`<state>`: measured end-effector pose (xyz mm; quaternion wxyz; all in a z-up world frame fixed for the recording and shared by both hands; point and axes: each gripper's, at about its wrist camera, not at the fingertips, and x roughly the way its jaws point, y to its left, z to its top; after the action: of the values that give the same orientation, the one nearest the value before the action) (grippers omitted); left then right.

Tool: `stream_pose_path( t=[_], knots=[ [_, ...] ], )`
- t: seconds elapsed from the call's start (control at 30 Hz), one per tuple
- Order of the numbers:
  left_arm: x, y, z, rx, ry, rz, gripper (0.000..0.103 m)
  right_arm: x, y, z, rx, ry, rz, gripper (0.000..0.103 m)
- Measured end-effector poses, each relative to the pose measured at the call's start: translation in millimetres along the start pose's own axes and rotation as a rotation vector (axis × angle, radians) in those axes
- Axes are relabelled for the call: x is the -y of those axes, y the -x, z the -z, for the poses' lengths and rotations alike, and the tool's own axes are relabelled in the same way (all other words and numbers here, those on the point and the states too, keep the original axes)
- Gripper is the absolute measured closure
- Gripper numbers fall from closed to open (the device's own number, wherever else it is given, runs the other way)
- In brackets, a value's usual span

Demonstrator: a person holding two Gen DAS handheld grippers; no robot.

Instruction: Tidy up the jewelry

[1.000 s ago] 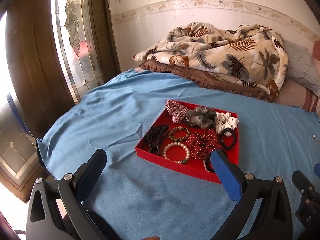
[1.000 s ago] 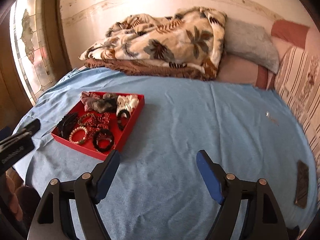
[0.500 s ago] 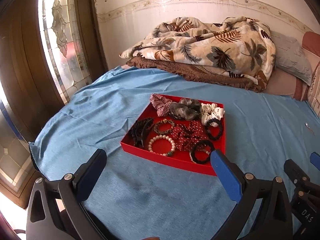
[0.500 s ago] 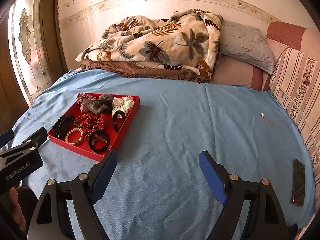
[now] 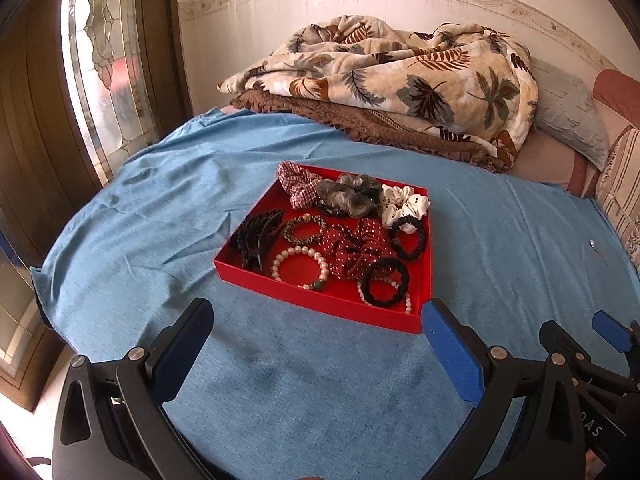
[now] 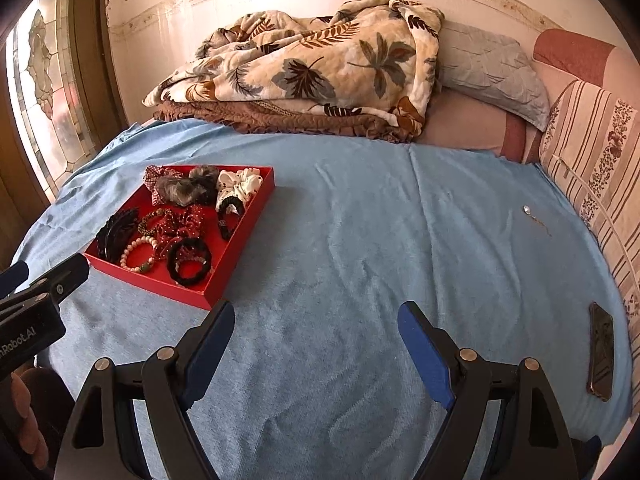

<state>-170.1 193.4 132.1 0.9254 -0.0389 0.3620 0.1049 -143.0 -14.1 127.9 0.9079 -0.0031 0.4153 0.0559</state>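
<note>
Red tray (image 5: 320, 300) of bracelets and scrunchies at frame centre on blue bedspread (image 5: 160, 220), pearl bracelet (image 5: 300, 266) near its front wall. Left gripper (image 5: 316, 332) below it, wide open, empty. Right gripper (image 6: 316, 328) likewise wide open and empty, over bare bedspread right of tray.

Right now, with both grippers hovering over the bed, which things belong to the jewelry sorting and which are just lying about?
For the job:
red tray
pearl bracelet
black hair claw
black hair tie
red dotted scrunchie
small earring loose on the blue bedspread

Lying about:
phone
leaf-print blanket
grey pillow
</note>
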Motion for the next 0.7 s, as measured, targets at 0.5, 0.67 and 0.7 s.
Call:
stream_pose_path(
  t=[0.5, 0.67, 0.7],
  knots=[
    [-8, -1, 0, -0.026, 0.032, 0.016, 0.0, -10, 8, -1, 0.021, 0.026, 0.001, 0.016],
    [-13, 0, 0, -0.029, 0.043, 0.004, 0.0, -15, 8, -1, 0.014, 0.038, 0.004, 0.015],
    [-15, 0, 1, -0.029, 0.047, 0.003, 0.0, -16, 8, -2, 0.012, 0.04, 0.001, 0.015]
  ],
)
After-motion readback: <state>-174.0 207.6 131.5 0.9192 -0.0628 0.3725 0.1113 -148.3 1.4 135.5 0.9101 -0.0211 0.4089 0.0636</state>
